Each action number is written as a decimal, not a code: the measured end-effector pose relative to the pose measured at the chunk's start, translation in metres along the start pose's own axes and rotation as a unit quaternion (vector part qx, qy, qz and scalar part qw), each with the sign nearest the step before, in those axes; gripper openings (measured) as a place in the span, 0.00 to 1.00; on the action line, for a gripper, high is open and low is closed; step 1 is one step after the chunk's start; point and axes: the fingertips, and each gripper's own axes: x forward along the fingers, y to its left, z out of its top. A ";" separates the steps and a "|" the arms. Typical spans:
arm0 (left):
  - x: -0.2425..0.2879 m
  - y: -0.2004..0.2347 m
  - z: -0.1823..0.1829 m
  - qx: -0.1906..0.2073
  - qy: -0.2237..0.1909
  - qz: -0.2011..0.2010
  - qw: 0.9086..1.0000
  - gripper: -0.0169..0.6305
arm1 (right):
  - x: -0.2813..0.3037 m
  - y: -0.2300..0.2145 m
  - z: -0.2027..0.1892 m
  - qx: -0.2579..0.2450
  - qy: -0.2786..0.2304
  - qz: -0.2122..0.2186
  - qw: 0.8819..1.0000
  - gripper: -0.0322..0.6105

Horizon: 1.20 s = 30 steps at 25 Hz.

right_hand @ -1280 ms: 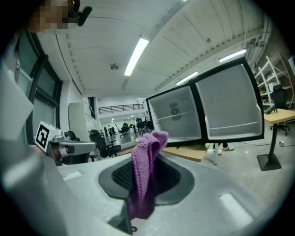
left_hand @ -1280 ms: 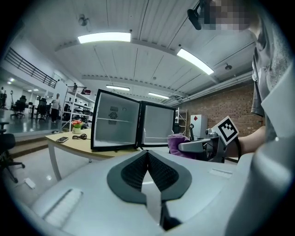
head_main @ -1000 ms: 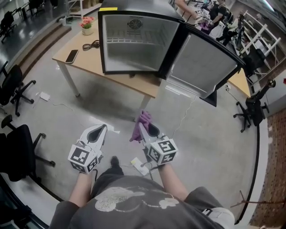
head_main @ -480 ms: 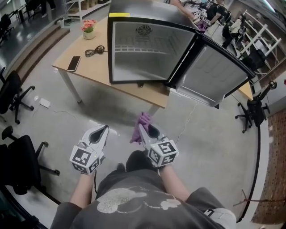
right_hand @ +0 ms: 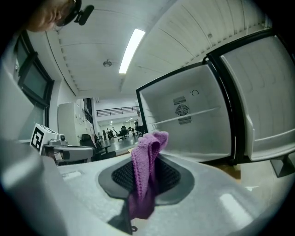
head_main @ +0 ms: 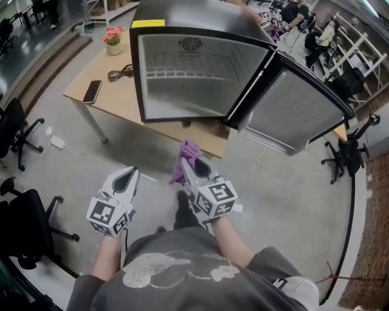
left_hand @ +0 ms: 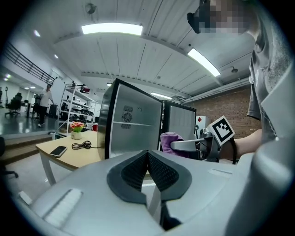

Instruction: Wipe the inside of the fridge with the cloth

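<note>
Holding purple cloth [head_main: 188, 149] pinched in right tool [head_main: 189, 167]; left tool [head_main: 130, 175] closed, empty. Fridge [head_main: 188, 79] open, far on worktop [head_main: 112, 94]: advise pressing cloth flat against inner walls.

No readable print; sticker [head_main: 148, 23] on fridge [head_main: 194, 15] illegible.

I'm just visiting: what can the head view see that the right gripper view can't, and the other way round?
Only the head view: the phone, the cable and the flowers on the wooden table, plus an office chair. Only the right gripper view: the ceiling light, and how the right gripper clamps its fingers on the purple cloth. Both: the open fridge and that cloth.
</note>
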 end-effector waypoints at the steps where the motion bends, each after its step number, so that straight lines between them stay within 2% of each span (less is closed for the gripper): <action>1: 0.008 0.003 0.003 0.003 0.000 0.004 1.000 0.05 | 0.008 -0.005 0.005 0.002 -0.004 0.007 1.000 0.17; 6: 0.058 0.025 0.018 0.013 -0.004 0.020 1.000 0.05 | 0.048 -0.031 0.033 -0.004 -0.015 0.040 0.999 0.17; 13: 0.117 0.048 0.057 0.021 -0.020 0.053 0.998 0.05 | 0.094 -0.065 0.070 -0.022 -0.017 0.081 0.996 0.17; 20: 0.144 0.073 0.093 0.038 -0.035 0.110 0.993 0.05 | 0.131 -0.052 0.127 -0.043 -0.044 0.174 0.983 0.17; 24: 0.150 0.083 0.111 0.051 -0.045 0.136 0.988 0.05 | 0.153 -0.038 0.163 -0.053 -0.067 0.212 0.974 0.17; 26: 0.151 0.084 0.119 0.057 -0.049 0.142 0.987 0.05 | 0.164 -0.032 0.176 -0.064 -0.077 0.219 0.971 0.17; 30: 0.152 0.088 0.131 0.065 -0.053 0.145 0.986 0.05 | 0.192 -0.032 0.201 -0.077 -0.097 0.204 0.971 0.17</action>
